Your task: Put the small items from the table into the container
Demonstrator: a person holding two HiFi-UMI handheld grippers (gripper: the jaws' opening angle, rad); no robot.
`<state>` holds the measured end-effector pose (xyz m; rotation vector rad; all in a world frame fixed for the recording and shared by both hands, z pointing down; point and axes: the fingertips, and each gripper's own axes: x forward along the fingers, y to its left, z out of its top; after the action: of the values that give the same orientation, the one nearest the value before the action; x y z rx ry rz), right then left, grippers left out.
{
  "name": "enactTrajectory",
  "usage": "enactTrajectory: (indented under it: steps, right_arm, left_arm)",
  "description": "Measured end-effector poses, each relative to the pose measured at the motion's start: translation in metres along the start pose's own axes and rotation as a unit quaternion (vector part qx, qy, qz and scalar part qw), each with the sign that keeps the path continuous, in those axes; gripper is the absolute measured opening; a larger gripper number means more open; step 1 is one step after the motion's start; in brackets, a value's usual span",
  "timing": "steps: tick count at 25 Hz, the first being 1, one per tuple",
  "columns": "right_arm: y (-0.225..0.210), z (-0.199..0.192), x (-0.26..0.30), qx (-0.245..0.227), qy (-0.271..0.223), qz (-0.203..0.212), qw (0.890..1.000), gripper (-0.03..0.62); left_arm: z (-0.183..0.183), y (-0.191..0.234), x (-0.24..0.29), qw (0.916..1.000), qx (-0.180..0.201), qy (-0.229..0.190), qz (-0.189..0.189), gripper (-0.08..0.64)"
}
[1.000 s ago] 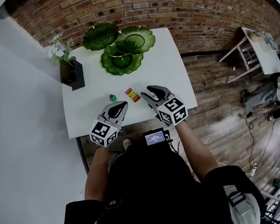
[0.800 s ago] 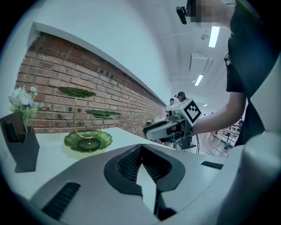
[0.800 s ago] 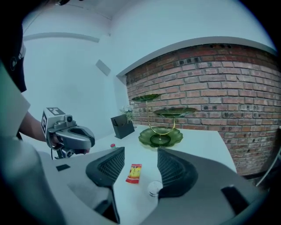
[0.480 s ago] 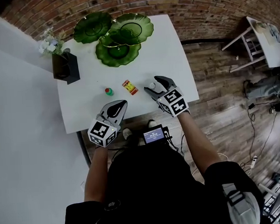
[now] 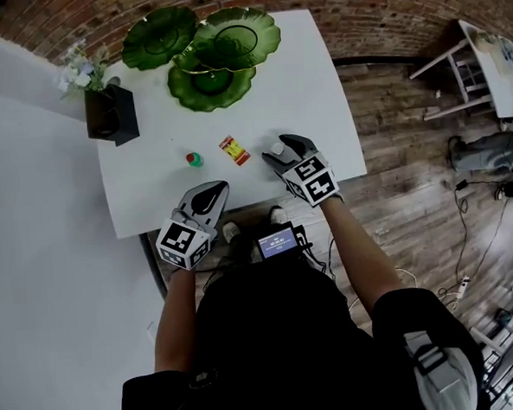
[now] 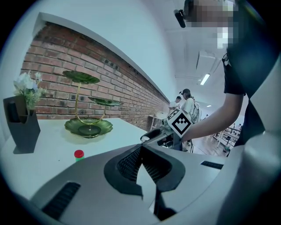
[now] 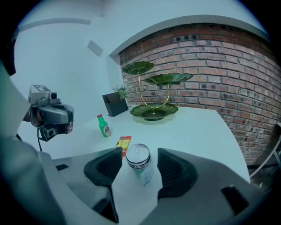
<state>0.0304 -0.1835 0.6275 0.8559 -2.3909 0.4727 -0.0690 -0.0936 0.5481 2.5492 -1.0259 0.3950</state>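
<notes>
Lowered, the right hand-held gripper now gapes wide around a silver-lidded jar, label unreadable; left hand-held gripper closed.

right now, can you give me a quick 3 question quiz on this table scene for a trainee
1. What colour is the cap of the small green bottle?
2. True or false: the left gripper has its jaws wide apart.
3. What stands between the jaws of the right gripper? A) the green bottle B) the silver-lidded jar C) the red and yellow packet

Key
1. Red.
2. False: its jaws are closed together on nothing.
3. B: the jar stands upright between the open jaws, and the pads are not pressing on it.
</notes>
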Motion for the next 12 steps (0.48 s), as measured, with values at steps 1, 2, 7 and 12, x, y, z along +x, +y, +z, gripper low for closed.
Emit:
enactTrajectory:
  steps: [1,2,7,12]
  right_arm:
    - [-0.0005,-0.0017,0.0005,0.000,0.003,-0.001,1.000,0.256]
    - [-0.0009,-0.0033,0.0010,0.000,0.006,-0.001,1.000,0.256]
    - [-0.0018,-0.0080,0.0031,-0.004,0.013,-0.001,1.000,0.193]
    - [-0.0018,-0.0072,0.0025,-0.001,0.014,0.002,1.000,0.187]
  left_arm:
    - [-0.0003,0.0003,0.0002,1.0000,0.000,0.001,0.000,0.002]
    - [-0.0004,0.0007,0.0005,1.0000,-0.001,0.001,0.000,0.002]
    - [-0.0002,0.0030,0.0035,1.0000,-0.001,0.001,-0.003,0.002]
    - [0.0001,0.0024,0.0057,1.0000,0.001,0.004,-0.008,0.003]
